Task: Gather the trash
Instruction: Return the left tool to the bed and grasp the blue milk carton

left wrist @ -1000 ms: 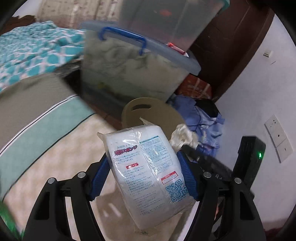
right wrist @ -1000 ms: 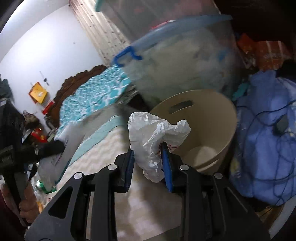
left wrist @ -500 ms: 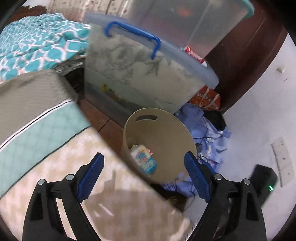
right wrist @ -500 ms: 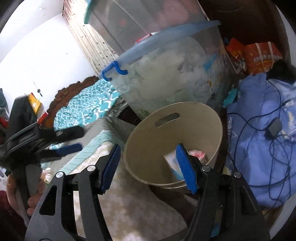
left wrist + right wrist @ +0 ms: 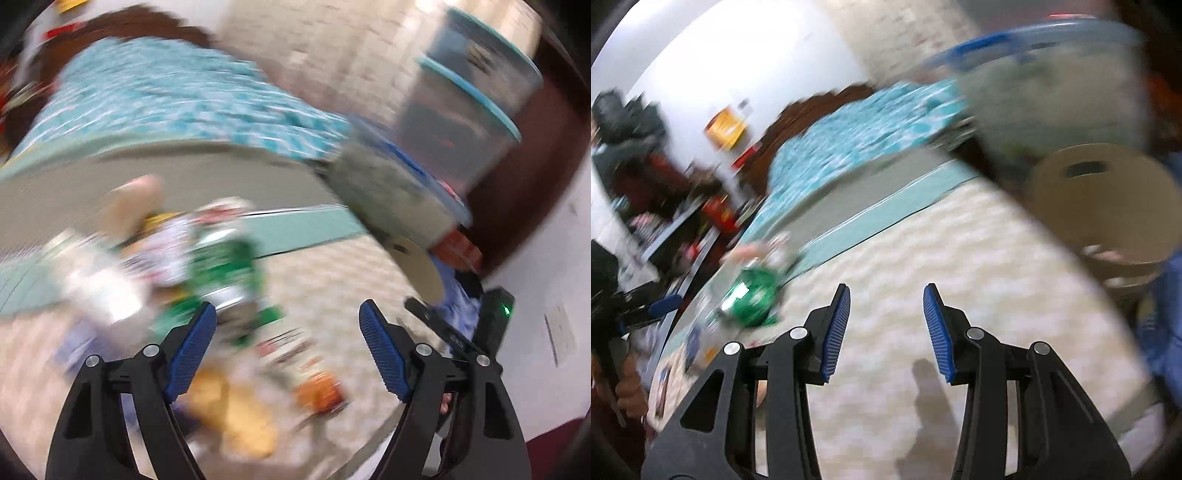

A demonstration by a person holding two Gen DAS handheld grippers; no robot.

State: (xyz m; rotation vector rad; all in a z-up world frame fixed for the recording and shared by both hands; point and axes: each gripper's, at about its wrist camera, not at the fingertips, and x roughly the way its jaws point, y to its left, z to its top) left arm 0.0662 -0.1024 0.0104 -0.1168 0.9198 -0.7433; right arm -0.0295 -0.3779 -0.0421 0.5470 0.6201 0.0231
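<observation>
Both views are motion-blurred. My left gripper (image 5: pixel 286 319) is open and empty above a heap of trash on the bed: a green wrapper (image 5: pixel 225 266), white packets (image 5: pixel 107 291), a yellow-brown item (image 5: pixel 236 413) and an orange item (image 5: pixel 319 393). My right gripper (image 5: pixel 886 319) is open and empty over the cream bedcover (image 5: pixel 960 258). The beige bin (image 5: pixel 1104 206) stands at the right, with trash inside; it also shows in the left wrist view (image 5: pixel 417 266). The green wrapper (image 5: pixel 751 295) lies at the left of the right wrist view.
Clear storage boxes with blue lids (image 5: pixel 399 192) stand beside the bin. A teal patterned blanket (image 5: pixel 166 99) covers the far bed. Blue clothes (image 5: pixel 1167 306) lie by the bin. A white wall (image 5: pixel 554 258) is at the right. The other gripper (image 5: pixel 639 306) is at the left edge.
Both grippers dropped their loads, the white packet and the white plastic bag, into the bin, then swung left, away from it, toward the trash heap on the bed.
</observation>
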